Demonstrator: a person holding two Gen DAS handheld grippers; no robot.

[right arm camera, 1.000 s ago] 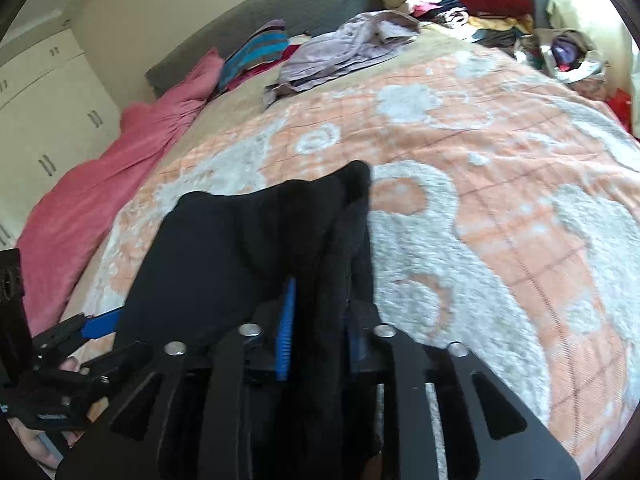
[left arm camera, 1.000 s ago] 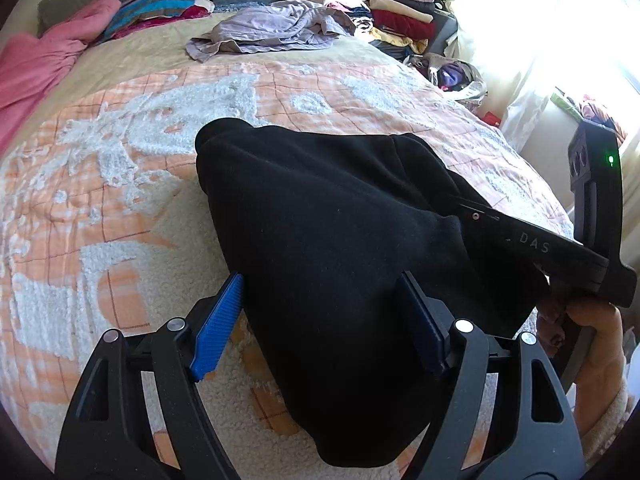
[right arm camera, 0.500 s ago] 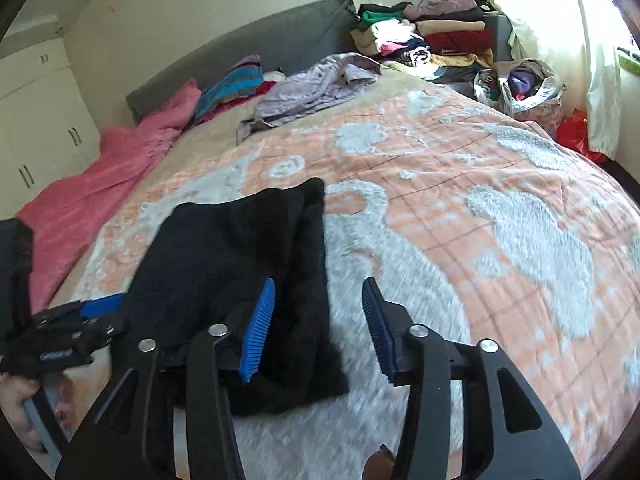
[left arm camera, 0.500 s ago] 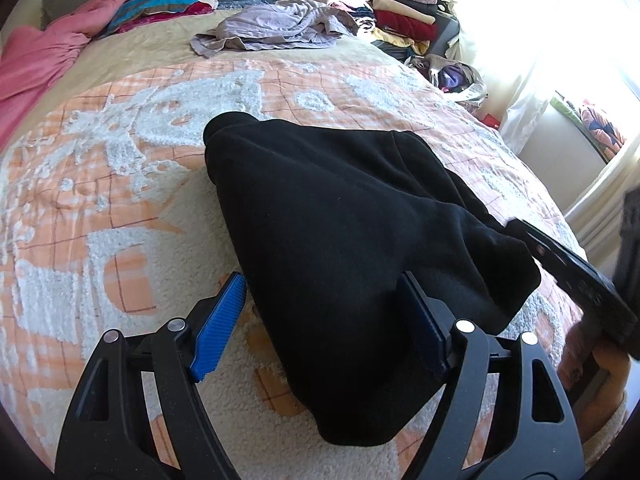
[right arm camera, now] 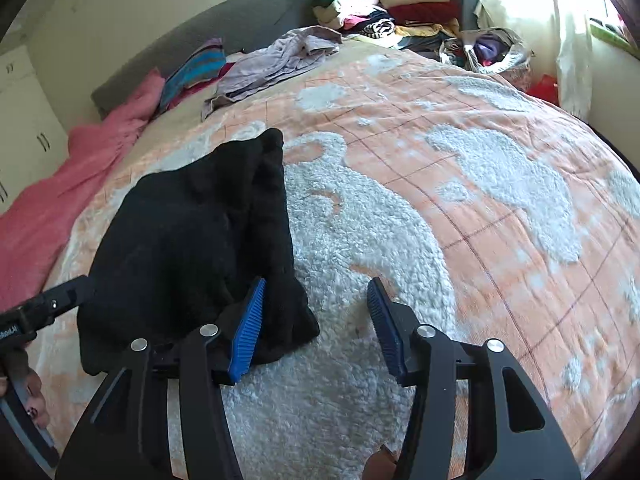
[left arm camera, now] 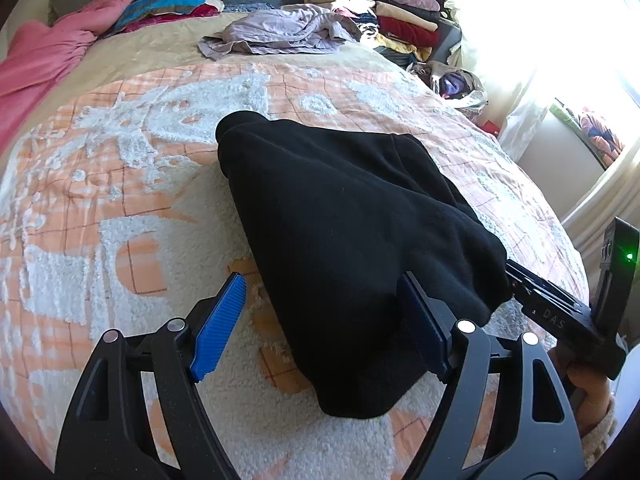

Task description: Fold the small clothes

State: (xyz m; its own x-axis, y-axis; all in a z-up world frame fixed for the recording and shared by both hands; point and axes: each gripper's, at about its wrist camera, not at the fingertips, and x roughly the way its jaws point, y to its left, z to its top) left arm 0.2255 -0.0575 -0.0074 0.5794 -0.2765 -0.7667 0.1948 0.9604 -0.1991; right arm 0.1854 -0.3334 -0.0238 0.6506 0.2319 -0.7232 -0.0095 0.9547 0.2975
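A black garment (left arm camera: 344,240) lies folded in a rough wedge on the orange-and-white bedspread (left arm camera: 120,208). My left gripper (left arm camera: 320,324) stands open over the garment's near end: the right pad rests against the cloth and the left pad is clear of it. My right gripper (right arm camera: 316,328) is at the garment's (right arm camera: 192,232) right near corner with its jaws opening. That corner lies loose beside the left pad, and no pad presses on it. The right gripper's black housing (left arm camera: 556,312) shows at the garment's right edge in the left wrist view.
A crumpled lilac garment (left arm camera: 280,32) lies at the far end of the bed. Stacked folded clothes (left arm camera: 392,12) and a bag of clothes (right arm camera: 484,52) stand at the back right. A pink blanket (right arm camera: 72,184) and a striped pillow (left arm camera: 168,0) lie on the left.
The right gripper let go of the black garment's right edge, opened, and drew back and to the right. The cloth settled flat. The left gripper stayed open and still.
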